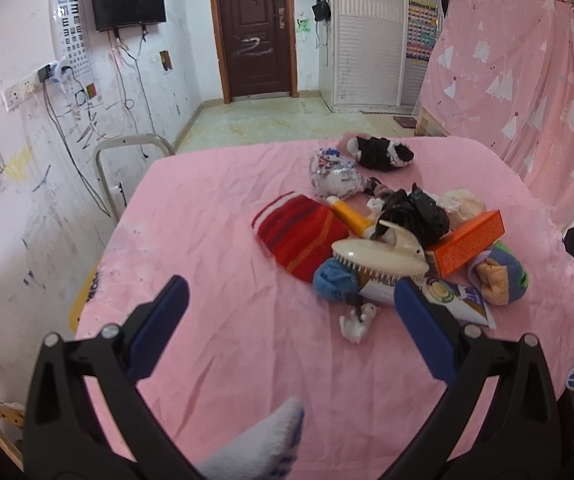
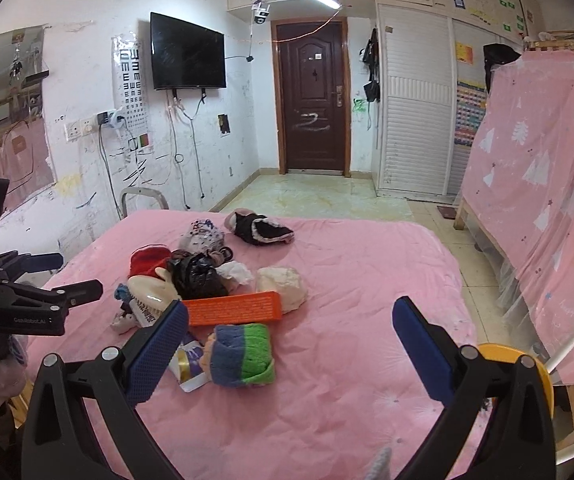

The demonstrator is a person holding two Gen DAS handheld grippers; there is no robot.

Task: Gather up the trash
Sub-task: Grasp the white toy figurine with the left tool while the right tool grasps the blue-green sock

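- A black plastic bag, crumpled and knotted into a lump, sits in the middle of the pile on the pink bed, just behind the cream brush.
- A crumpled white tissue lies on the sheet at the near edge of the pile.
- Another wad of white paper rests beside the black bag, touching it.
- A scrunched printed plastic wrapper lies at the far side of the pile, near the black-and-white slipper.
- An orange carton lies flat, leaning on the pile.
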